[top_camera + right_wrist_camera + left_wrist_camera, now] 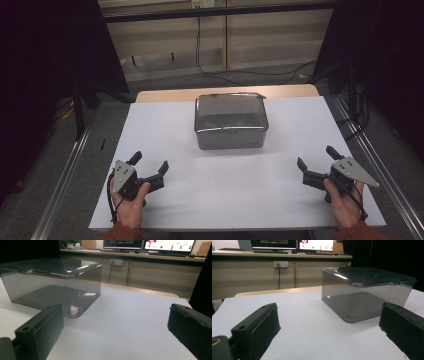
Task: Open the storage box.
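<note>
A smoky transparent plastic box with a lid [230, 121] stands on the white table top [225, 190], toward its far middle. It appears at the right of the left gripper view [367, 292] and at the left of the right gripper view [52, 287]. My left gripper [149, 161] rests near the front left of the table, jaws wide apart with nothing between them. My right gripper [316, 156] rests near the front right, also open and empty. Both sit well short of the box, each held by a hand.
The white top lies on a wooden table [165, 94]. Metal rails [70, 165] run along both sides, and cables [215, 70] lie on the floor behind. A long bench with monitors [150, 245] stands at the back.
</note>
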